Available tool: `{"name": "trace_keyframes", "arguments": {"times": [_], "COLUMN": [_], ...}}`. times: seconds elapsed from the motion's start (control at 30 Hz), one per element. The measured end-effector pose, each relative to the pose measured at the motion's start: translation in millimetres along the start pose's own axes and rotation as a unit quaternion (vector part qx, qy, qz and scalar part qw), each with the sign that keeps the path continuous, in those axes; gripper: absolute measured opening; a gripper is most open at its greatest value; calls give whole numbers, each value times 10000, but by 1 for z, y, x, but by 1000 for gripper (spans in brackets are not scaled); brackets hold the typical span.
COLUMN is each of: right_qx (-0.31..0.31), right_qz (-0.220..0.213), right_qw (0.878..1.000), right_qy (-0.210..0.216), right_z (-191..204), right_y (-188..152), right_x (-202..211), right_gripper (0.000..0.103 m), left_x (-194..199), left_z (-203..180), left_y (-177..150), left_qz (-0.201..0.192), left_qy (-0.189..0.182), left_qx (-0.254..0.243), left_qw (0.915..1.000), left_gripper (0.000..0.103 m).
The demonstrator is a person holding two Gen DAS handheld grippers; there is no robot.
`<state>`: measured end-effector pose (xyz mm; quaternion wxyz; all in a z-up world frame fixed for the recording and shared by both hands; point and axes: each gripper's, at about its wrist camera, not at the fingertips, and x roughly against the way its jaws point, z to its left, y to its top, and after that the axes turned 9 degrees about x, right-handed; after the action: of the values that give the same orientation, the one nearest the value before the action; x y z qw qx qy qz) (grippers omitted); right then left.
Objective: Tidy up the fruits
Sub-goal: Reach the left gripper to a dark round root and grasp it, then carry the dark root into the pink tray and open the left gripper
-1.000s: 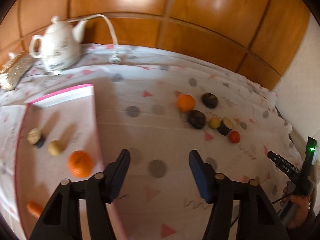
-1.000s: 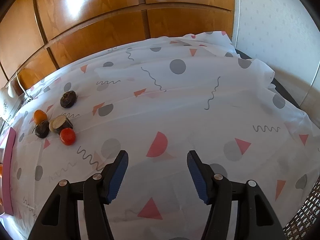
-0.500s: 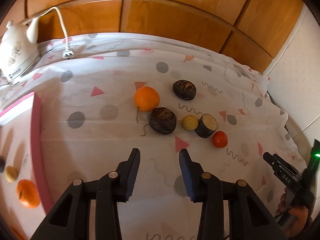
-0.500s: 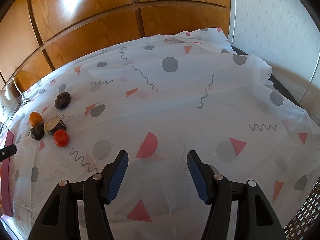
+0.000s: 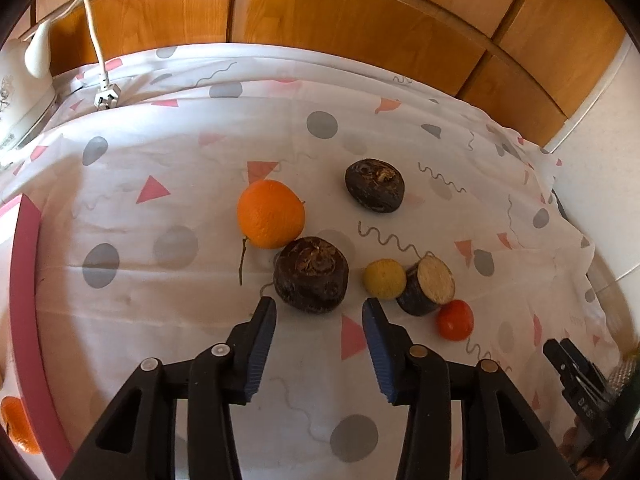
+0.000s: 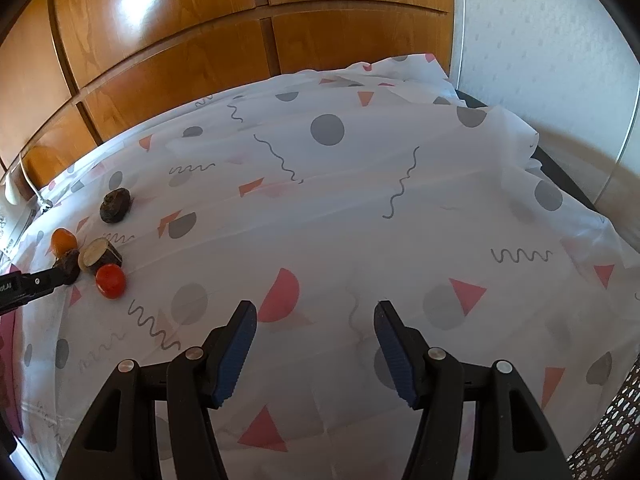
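In the left wrist view my left gripper (image 5: 319, 306) is open and empty, just short of a dark brown round fruit (image 5: 311, 274). An orange (image 5: 270, 213) touches it behind. A second dark fruit (image 5: 375, 186) lies farther back. To the right lie a small yellow fruit (image 5: 384, 279), a cut dark fruit (image 5: 427, 285) and a small red fruit (image 5: 454, 319). In the right wrist view my right gripper (image 6: 315, 312) is open and empty over bare cloth. The fruit group, with the red fruit (image 6: 110, 280), lies far left.
A pink-rimmed tray (image 5: 25, 300) at the left edge holds another orange (image 5: 16, 424). A white teapot (image 5: 20, 80) and a white cord with plug (image 5: 105, 96) sit at the back left. Wooden panels stand behind the table. The right gripper's body (image 5: 580, 392) shows at the lower right.
My left gripper has swung right from the tray and moved up close to the dark fruit; its jaws narrowed, then widened a little. The right gripper has barely moved.
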<state>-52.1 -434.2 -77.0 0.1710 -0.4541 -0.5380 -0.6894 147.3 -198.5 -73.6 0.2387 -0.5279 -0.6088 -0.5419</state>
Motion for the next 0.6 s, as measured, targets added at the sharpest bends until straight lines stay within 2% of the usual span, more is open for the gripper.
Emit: {"name": "trace_keyframes", "arguments": {"times": [0.27,0.47,0.6], "right_qx": [35,6,4], "right_qz": [57,97,92], "right_qw": [10000,10000,9999], "right_qy": [34,-9,-93], "right_z": [1,0,-1], "right_y": [-1,-3,-4], "right_x": [-4,-6,-7], "right_gripper": [62,62,62], "left_x": [-16,-13,-2], "left_z": [-4,0,7], "left_y": [7,4,-6], "left_qz": [-71,-136,-118], "left_qy": [76,-26,-93], "left_qx": [-19,-96,20], "left_qw": [9999,9999,9999], "left_gripper": [45,42,42]}}
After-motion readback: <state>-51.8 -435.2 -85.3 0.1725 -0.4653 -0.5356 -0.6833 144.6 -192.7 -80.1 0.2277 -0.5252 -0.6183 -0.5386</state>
